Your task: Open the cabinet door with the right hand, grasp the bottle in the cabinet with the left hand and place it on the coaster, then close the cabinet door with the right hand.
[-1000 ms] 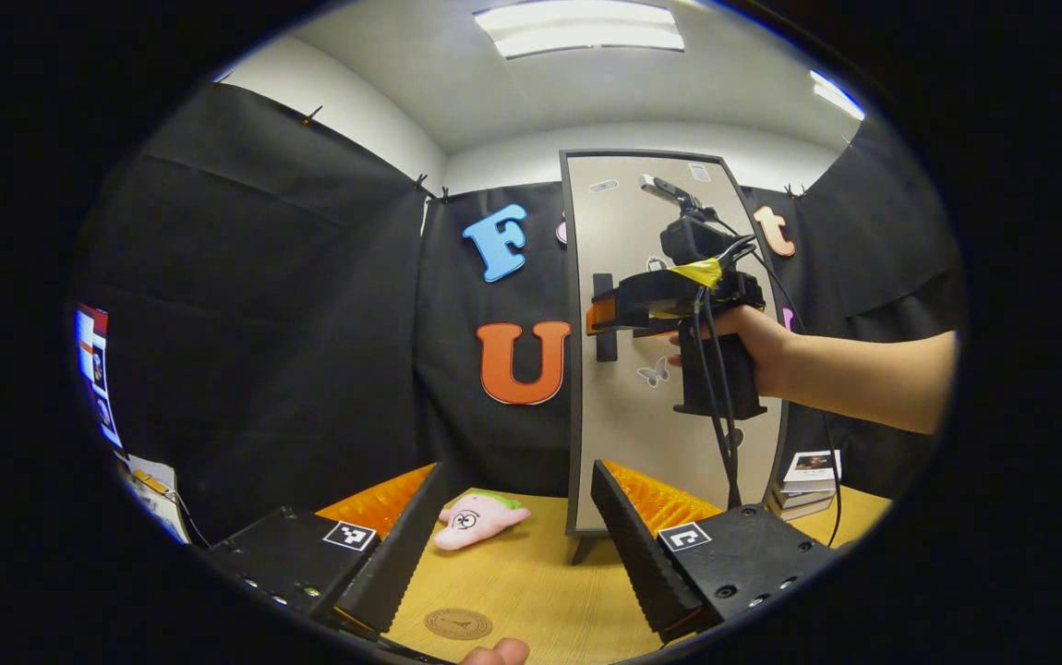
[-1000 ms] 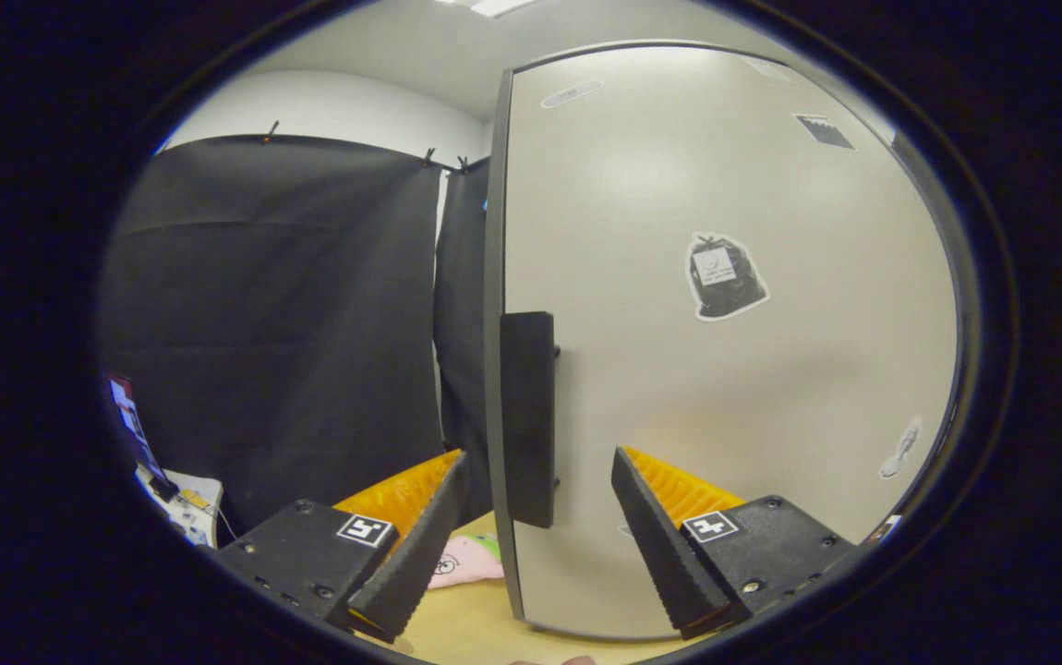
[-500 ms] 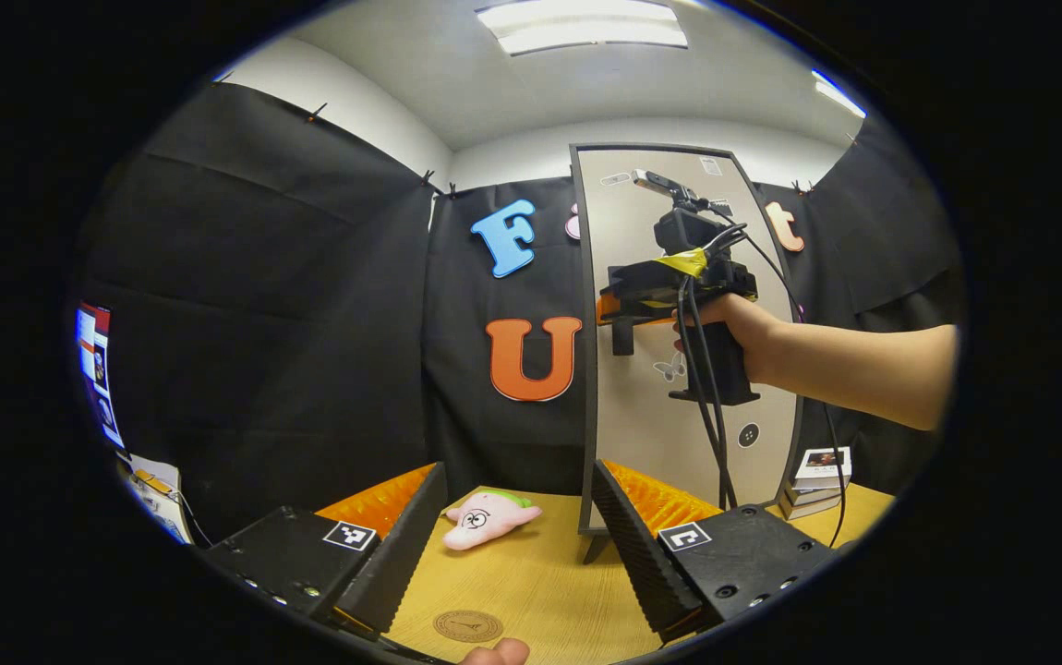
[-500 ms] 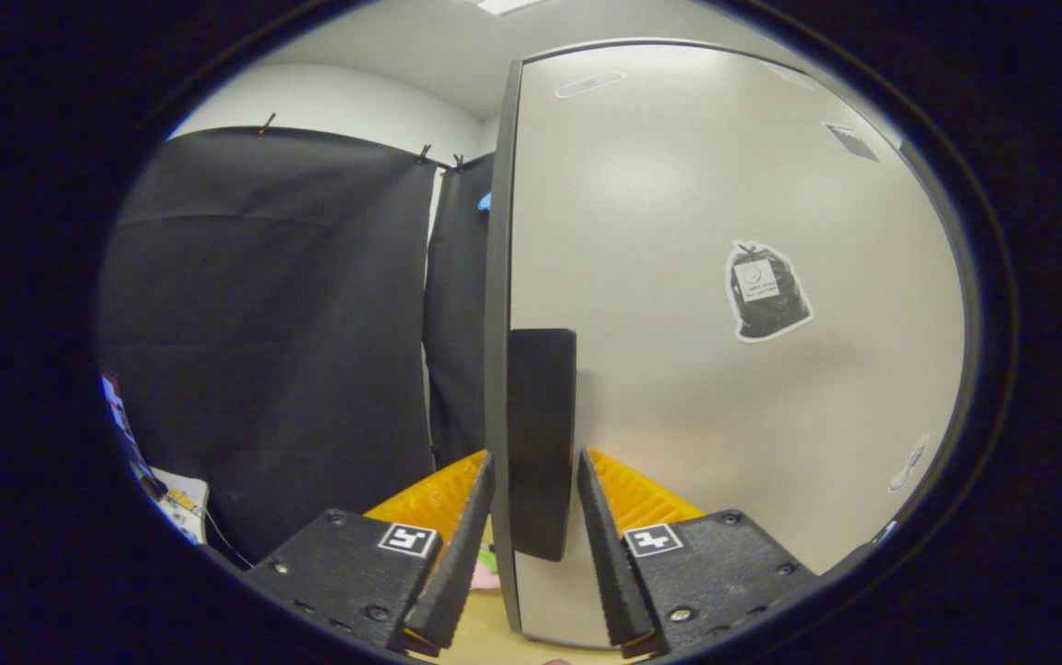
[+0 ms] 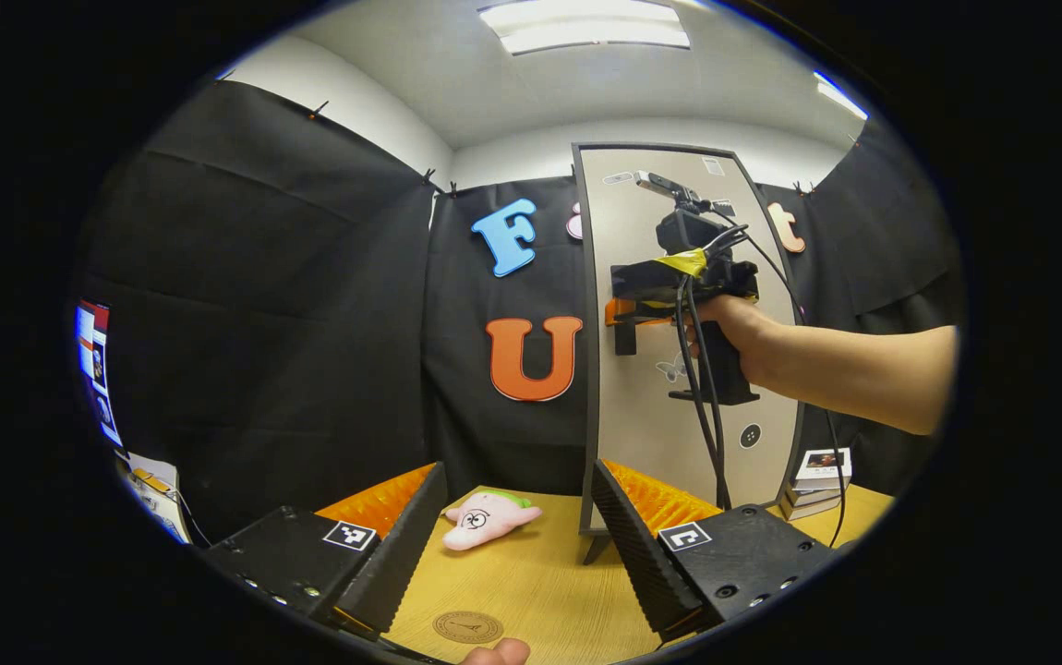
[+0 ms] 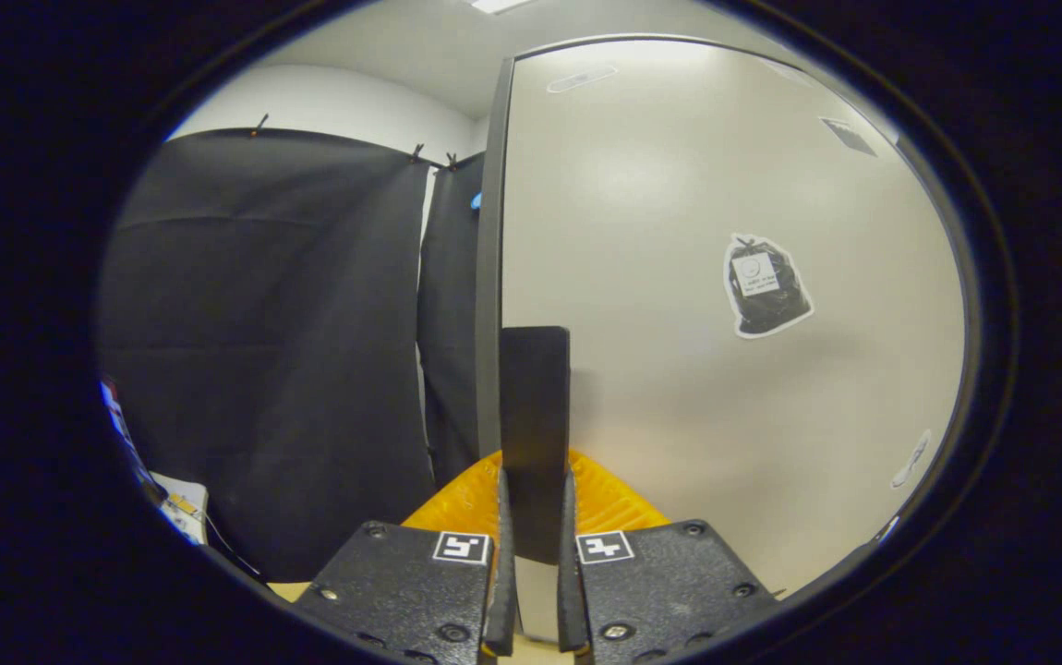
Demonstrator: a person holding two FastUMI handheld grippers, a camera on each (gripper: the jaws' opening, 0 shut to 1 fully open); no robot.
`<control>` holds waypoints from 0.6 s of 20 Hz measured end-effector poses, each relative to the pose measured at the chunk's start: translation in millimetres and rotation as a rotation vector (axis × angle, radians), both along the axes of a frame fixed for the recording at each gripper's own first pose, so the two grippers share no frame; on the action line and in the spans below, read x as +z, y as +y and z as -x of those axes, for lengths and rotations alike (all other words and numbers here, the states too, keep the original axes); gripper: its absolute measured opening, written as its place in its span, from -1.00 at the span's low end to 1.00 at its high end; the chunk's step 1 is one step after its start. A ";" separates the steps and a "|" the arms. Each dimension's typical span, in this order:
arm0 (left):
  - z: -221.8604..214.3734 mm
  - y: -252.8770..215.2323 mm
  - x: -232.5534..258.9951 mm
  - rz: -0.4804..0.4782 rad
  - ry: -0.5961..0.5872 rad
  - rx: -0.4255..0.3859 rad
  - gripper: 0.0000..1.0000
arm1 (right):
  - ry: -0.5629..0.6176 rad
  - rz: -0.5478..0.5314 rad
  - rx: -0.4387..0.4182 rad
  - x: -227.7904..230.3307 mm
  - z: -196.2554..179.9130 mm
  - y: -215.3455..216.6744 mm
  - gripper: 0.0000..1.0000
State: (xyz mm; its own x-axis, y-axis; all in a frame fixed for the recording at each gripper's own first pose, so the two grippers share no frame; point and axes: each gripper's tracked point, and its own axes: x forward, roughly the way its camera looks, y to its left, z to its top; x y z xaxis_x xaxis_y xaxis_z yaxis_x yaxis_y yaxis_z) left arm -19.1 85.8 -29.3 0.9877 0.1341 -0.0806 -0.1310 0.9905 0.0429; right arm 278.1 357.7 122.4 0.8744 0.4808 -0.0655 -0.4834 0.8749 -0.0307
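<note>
The right hand-held gripper [image 6: 531, 517] is clenched on the cabinet door's handle [image 6: 534, 406], the left hand-held gripper [image 5: 512, 540] waits released, and a crooked pull could slip the fingers off.

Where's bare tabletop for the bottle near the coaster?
Open wood lies between the coaster, the plush toy and the cabinet door. It is tighter by the stacked boxes right of the cabinet. The right gripper has its jaws shut on the door handle.
</note>
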 end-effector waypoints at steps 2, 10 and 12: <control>2.9 1.0 1.3 -0.001 -0.002 0.002 0.90 | 0.014 0.005 0.002 -0.8 2.4 -0.7 -0.58; 16.3 7.5 9.7 -0.018 -0.010 0.012 0.90 | 0.017 0.001 0.104 -2.0 22.4 -9.8 -0.59; 19.1 8.3 8.2 -0.023 -0.008 0.016 0.90 | 0.011 0.001 0.126 -2.4 26.4 -15.2 -0.58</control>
